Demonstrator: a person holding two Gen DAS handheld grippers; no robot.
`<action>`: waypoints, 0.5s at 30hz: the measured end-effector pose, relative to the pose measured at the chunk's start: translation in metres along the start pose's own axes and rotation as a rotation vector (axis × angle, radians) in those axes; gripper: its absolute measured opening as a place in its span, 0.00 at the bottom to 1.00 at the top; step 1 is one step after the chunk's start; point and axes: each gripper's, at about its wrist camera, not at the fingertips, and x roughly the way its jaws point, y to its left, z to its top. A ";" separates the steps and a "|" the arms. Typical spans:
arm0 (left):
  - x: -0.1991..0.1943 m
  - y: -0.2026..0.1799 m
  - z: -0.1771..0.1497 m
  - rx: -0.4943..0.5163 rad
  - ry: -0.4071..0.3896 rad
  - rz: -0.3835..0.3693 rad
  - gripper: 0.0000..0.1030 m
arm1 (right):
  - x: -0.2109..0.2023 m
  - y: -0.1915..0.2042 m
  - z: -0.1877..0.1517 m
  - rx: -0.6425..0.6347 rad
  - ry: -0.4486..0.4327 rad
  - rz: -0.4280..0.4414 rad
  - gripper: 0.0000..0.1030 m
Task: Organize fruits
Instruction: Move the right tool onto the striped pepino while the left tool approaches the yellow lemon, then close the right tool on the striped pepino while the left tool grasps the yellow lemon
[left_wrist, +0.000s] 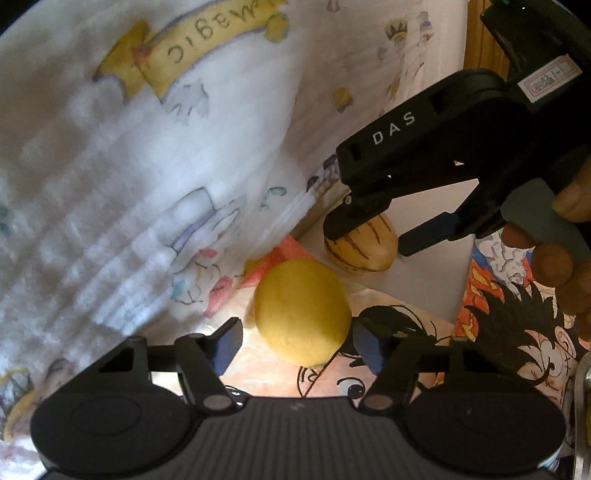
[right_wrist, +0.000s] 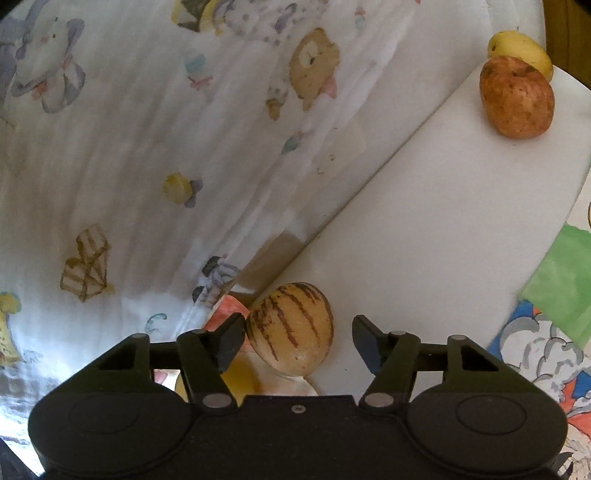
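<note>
While both stand open, left gripper (left_wrist: 297, 341) around lemon (left_wrist: 302, 312), right gripper (right_wrist: 297, 341) around striped fruit (right_wrist: 290, 328).

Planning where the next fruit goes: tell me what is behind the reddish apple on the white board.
Directly behind the reddish apple on the white board sits a yellow fruit, touching it. The apple covers that fruit's lower part, so its full shape cannot be seen.

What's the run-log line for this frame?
left tongs: open, around round yellow fruit | right tongs: open, around striped tan oval fruit | white board: reddish apple
</note>
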 end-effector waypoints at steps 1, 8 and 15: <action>0.001 0.001 0.002 0.001 0.006 -0.005 0.66 | 0.002 0.001 0.001 0.000 0.004 0.003 0.61; 0.007 -0.001 0.007 -0.001 0.028 -0.030 0.59 | -0.003 -0.006 0.004 0.032 0.013 0.033 0.53; 0.013 0.001 0.013 0.004 0.036 -0.034 0.59 | -0.005 -0.022 0.000 0.130 -0.005 0.075 0.53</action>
